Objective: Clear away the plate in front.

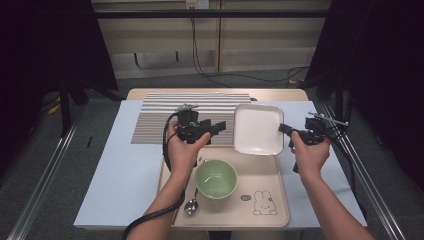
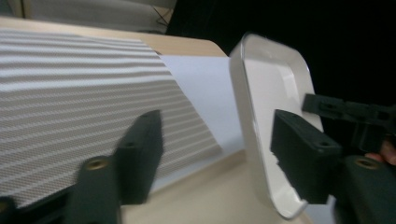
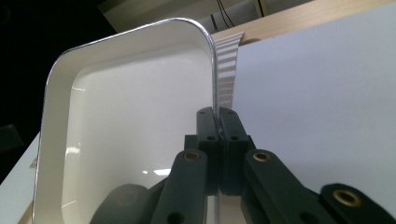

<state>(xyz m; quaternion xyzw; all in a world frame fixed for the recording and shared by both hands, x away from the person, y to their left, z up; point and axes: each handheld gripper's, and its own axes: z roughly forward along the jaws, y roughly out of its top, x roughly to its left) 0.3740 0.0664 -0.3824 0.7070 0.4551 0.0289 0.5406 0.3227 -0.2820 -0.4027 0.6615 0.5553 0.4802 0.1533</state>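
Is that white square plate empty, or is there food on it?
Empty. The white square plate shows a bare glossy inside in both gripper views; the right gripper clamps its rim.

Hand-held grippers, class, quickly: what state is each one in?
Left hand-held gripper: open, jaws either side of the white square plate's rim, not closed on it.
Right hand-held gripper: shut on the plate's rim.

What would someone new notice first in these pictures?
Probably the white square plate, with the right hand-held gripper shut on its rim. The left hand-held gripper is open at the opposite edge, over the striped mat. Nearer the person, a green bowl sits on the beige tray.
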